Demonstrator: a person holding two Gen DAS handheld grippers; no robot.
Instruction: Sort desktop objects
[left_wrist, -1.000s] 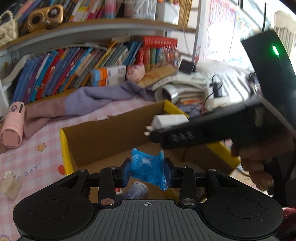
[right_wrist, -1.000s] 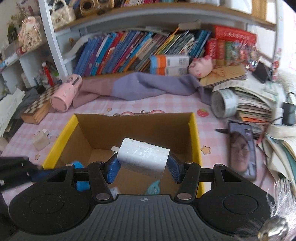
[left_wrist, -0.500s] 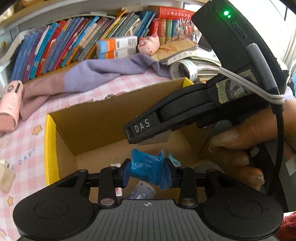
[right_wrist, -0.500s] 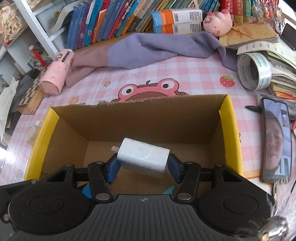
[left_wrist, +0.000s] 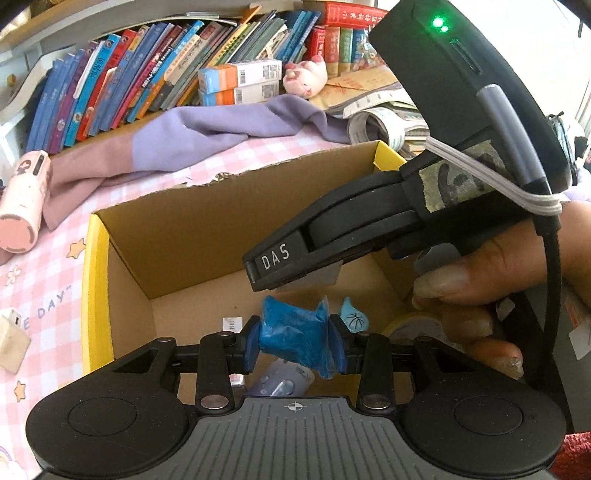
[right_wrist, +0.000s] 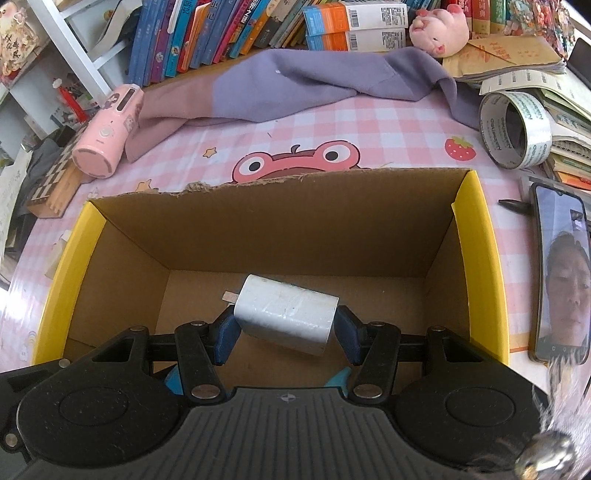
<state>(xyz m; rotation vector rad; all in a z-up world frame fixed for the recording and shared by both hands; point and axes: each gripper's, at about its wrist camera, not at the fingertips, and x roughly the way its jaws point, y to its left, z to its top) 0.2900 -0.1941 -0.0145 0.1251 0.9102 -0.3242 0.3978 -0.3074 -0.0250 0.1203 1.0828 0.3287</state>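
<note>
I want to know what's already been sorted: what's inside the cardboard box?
On the cardboard box floor: a small white label-like piece, a blue teardrop piece, a pale lilac object. The grippers cover the rest.

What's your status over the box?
Left gripper shut on blue packet; right gripper shut on white charger. Both over the open box. Small items on box floor; nothing blocking the drop.
</note>
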